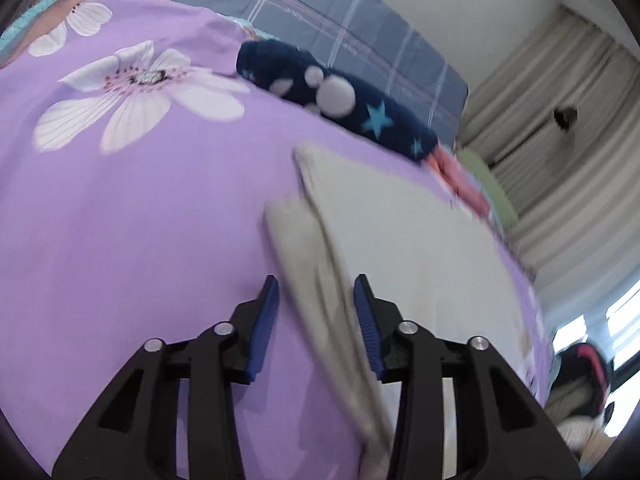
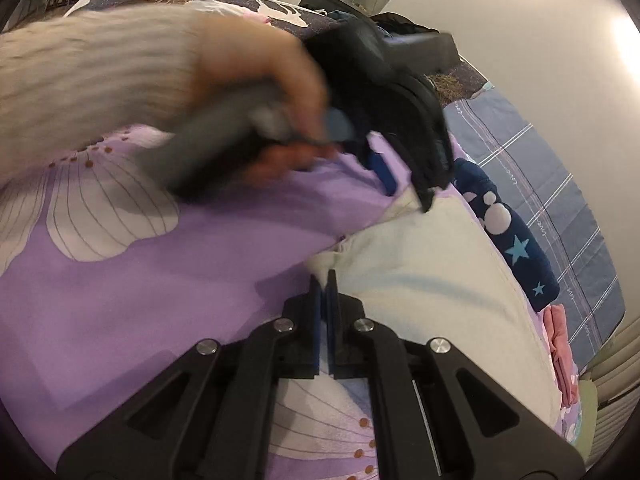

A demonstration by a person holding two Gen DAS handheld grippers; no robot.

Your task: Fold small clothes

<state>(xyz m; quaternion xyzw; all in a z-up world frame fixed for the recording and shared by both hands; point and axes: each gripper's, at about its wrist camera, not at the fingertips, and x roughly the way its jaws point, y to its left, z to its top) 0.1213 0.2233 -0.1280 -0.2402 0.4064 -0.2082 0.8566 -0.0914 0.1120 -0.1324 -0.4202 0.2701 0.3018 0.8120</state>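
Note:
A cream garment point(image 1: 420, 248) lies flat on the purple flowered bedsheet point(image 1: 120, 220). In the left wrist view its left hem is raised in a blurred ridge that runs between the blue pads of my left gripper point(image 1: 316, 280). The jaws stand apart and purple shows beside the ridge. The right wrist view shows the same cream garment point(image 2: 432, 272), with the left gripper point(image 2: 408, 200) at its far corner, held by a hand point(image 2: 260, 80) in a knitted sleeve. My right gripper point(image 2: 323, 274) is shut, tips at the garment's near corner. No cloth shows between its pads.
A navy garment with stars and white dots point(image 1: 340, 96) point(image 2: 516, 240) lies just past the cream one. Pink folded cloth point(image 1: 460, 180) point(image 2: 560, 340) is beside it. A blue-grey plaid pillow point(image 1: 340, 20) sits behind. Curtains point(image 1: 560, 120) hang past the bed's edge.

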